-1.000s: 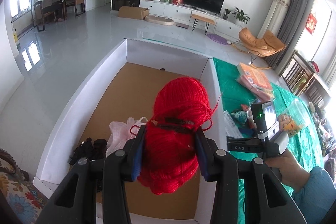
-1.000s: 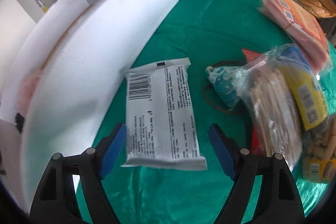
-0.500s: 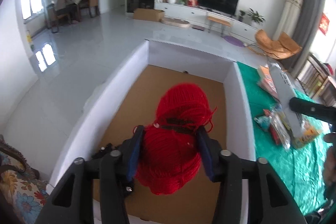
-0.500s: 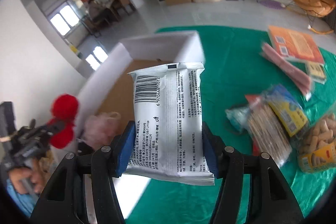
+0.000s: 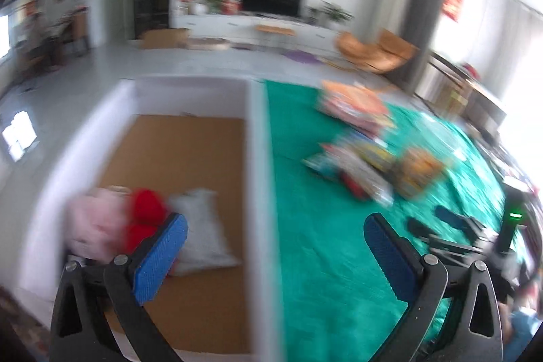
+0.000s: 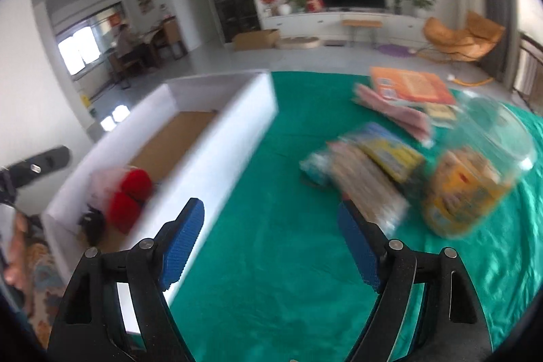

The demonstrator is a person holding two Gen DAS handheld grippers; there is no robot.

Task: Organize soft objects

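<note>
Inside the white box (image 5: 256,158) sit the red yarn (image 5: 146,219) and white packet (image 5: 200,226); left gripper (image 5: 275,256) and right gripper (image 6: 268,246) are both opening, empty. Risk: blurry fast swings could clip the box wall or scatter the snack bags (image 6: 373,175).

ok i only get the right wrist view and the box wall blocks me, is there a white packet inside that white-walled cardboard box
observer: yes. The left wrist view shows a white soft packet lying flat on the brown floor of the white-walled cardboard box, just right of the red yarn ball.
operator: and the left tongs, anything in them
observer: nothing. Their jaws are opening, the blue pads stand wide apart, and only the box wall and green tablecloth show between them.
</note>
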